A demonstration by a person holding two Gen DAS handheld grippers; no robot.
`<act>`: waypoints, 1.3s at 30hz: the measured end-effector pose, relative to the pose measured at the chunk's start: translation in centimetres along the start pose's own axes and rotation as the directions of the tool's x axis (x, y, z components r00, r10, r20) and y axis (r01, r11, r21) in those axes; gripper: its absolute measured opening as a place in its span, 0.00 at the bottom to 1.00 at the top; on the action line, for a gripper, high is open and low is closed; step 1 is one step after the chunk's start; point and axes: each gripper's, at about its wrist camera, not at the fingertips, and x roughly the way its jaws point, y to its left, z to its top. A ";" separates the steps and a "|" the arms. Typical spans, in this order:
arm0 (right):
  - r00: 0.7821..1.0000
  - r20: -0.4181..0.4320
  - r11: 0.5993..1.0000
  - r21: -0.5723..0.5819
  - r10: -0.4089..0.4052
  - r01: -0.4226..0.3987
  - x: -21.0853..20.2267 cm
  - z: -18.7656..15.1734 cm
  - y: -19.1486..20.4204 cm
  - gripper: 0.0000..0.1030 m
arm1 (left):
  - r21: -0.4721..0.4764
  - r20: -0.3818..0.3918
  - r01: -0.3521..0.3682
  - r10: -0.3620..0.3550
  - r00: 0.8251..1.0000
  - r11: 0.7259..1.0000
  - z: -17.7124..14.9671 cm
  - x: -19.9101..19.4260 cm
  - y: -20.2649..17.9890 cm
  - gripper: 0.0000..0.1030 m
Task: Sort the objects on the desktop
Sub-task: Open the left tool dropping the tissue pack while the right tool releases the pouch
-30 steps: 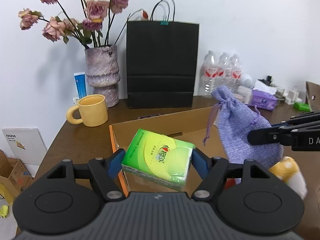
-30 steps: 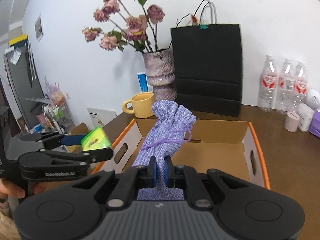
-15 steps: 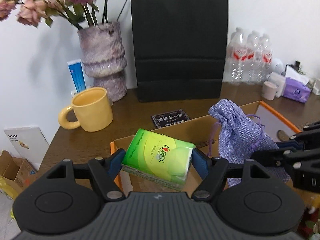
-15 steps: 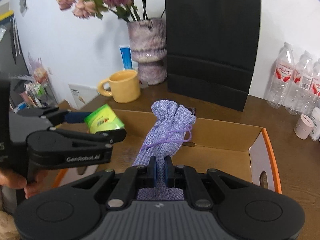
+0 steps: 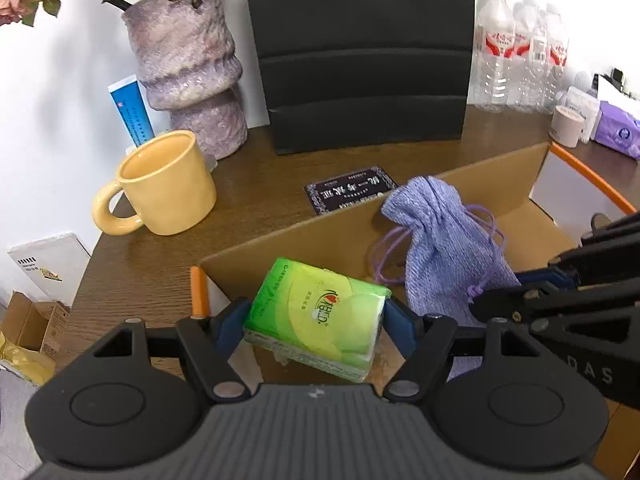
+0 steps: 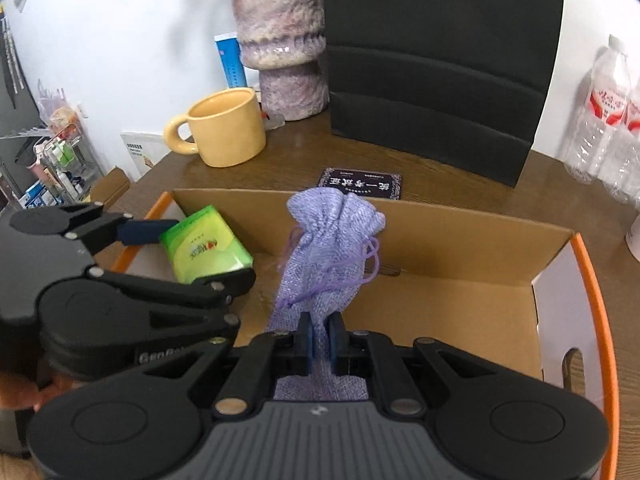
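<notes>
Left tool clenched on a green plastic-wrapped tissue pack, blue pads pressing its two short ends, pack tilted and held in the air over the left end of the open brown cardboard box with orange edges. Seen from the right wrist, same green pack just inside the box's left wall, left tool reaching in from the left.

Right tool clamped on the lower part of a lilac woven drawstring pouch, fabric pinched thin between the two nearly closed blue pads, gathered neck standing up and leaning toward the far wall of the box. From the left wrist, pouch just right of the tissue pack, apart from it, with the right tool coming in from the right edge.

Counted on the brown wooden surface: one box, one tissue pack, one pouch, one yellow ceramic mug, one mottled purple ceramic vase with dried roses, one black paper bag, one dark printed card lying flat behind the box, three clear water bottles at least.
</notes>
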 end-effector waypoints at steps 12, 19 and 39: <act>1.000 -0.013 1.000 0.019 -0.021 0.022 0.9 0.2 -0.5 0.17 | 0.008 -0.004 -0.019 0.019 1.000 1.000 0.1 0.4 -0.2 0.73; 0.999 0.011 0.998 0.038 -0.053 0.053 0.0 0.2 -1.1 0.42 | 0.005 0.009 -0.038 0.037 0.999 0.999 0.1 0.1 -0.2 0.78; 0.993 0.090 0.997 0.017 -0.075 0.074 -6.3 -1.5 0.2 0.84 | -0.033 0.125 -0.071 0.074 0.989 0.997 -0.4 -5.7 -0.1 1.00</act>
